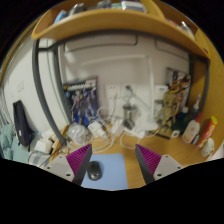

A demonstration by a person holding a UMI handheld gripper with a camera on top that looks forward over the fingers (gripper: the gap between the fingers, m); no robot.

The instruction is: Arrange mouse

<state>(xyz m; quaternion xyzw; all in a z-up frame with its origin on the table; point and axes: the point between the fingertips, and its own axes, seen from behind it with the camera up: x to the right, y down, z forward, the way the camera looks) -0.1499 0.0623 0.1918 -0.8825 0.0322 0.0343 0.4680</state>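
Magenta pads line the inner faces of the two fingers [78, 160] of the gripper [112, 163], which stands wide open with nothing held. Between the fingers, nearer the left one and with a gap at either side, a dark mouse [95, 170] lies on a pale blue mat [118, 172]. The mat spreads across the space between the fingers, and its open stretch to the right of the mouse is bare.

Just ahead of the fingertips the wooden tabletop [170, 148] begins to fill up: small pale items and thin cables [112, 140] crowd the middle, and the mat's far edge meets that clutter. To the right, beyond the right finger, a strip of bare wood runs toward some bottles [196, 130] near the tabletop's edge.

Farther back, a poster [81, 100] hangs on the white wall [140, 65] to the left and more small objects stand against the wall. Above everything, a wooden shelf [100, 22] curves across.
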